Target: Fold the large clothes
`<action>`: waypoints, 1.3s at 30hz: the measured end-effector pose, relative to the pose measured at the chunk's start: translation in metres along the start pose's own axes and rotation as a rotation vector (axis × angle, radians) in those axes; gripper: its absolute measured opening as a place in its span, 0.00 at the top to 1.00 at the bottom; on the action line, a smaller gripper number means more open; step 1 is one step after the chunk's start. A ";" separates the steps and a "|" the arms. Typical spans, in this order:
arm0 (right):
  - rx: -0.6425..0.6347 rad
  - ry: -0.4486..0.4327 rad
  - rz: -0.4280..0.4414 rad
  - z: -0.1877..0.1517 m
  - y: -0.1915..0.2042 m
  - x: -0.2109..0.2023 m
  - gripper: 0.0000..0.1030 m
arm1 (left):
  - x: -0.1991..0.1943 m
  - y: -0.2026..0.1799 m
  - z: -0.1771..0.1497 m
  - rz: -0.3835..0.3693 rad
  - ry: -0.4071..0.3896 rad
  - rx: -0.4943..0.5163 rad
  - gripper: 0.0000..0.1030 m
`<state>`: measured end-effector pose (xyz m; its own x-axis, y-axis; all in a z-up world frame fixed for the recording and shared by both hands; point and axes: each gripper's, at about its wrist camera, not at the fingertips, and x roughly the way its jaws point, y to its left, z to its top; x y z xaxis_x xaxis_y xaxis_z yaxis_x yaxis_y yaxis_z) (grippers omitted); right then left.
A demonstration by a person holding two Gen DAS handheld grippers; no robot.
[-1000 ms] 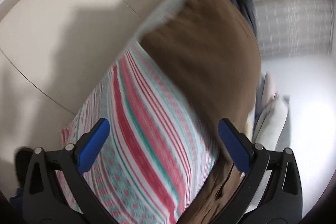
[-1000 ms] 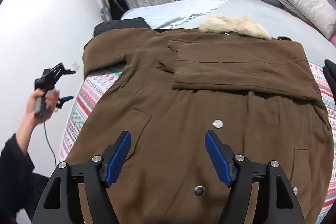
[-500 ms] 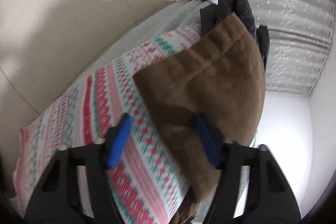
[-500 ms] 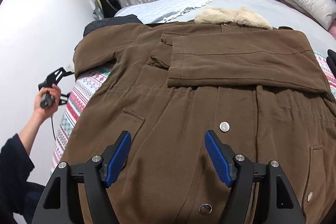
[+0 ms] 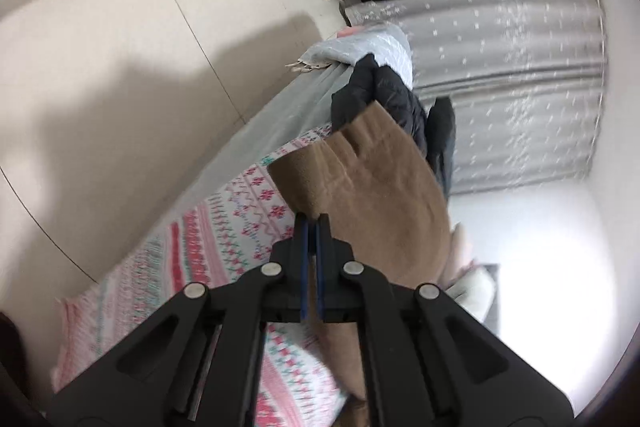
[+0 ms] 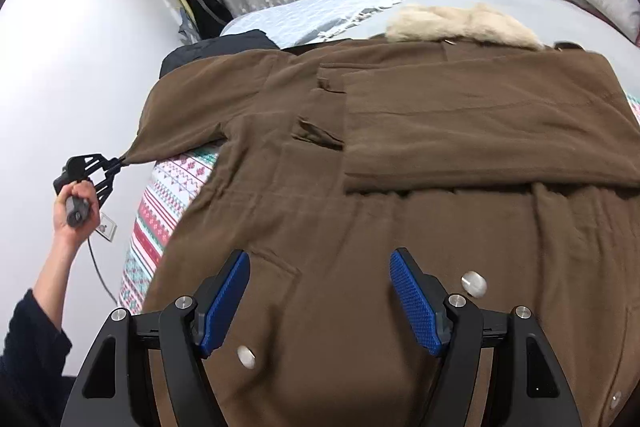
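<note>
Folding is partly done: one sleeve (image 6: 480,131) lies across the brown coat (image 6: 360,227). The left gripper (image 6: 116,163) has just closed on the other sleeve's cuff (image 5: 312,203); the right gripper (image 6: 320,291) hovers wide open, empty.

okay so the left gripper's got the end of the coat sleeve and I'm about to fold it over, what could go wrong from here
1. The left gripper is shut on only the tip of the sleeve, which is already pulled taut past the bed edge; the cloth may slip from the jaws mid-fold.
2. Pulling could drag the coat sideways and undo the other sleeve already folded across the chest.
3. The right gripper is open above the front, holding nothing, so nothing anchors the coat.
</note>
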<state>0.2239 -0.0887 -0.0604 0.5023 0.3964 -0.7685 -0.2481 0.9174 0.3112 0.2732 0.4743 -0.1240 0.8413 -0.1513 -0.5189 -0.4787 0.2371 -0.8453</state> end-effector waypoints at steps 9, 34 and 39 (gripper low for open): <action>0.031 0.007 0.075 0.070 0.062 0.050 0.29 | -0.010 0.028 -0.006 -0.017 0.028 -0.097 0.95; -0.552 0.080 -0.026 0.135 0.334 0.265 0.08 | 0.048 0.061 0.024 -0.078 0.166 -0.180 0.43; -0.337 -0.011 0.157 0.142 0.286 0.220 0.10 | 0.058 0.068 0.012 -0.073 0.225 -0.179 0.42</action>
<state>0.3808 0.2658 -0.0610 0.4449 0.5334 -0.7194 -0.5804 0.7835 0.2220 0.2928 0.4932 -0.2101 0.8078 -0.3759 -0.4541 -0.4727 0.0473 -0.8799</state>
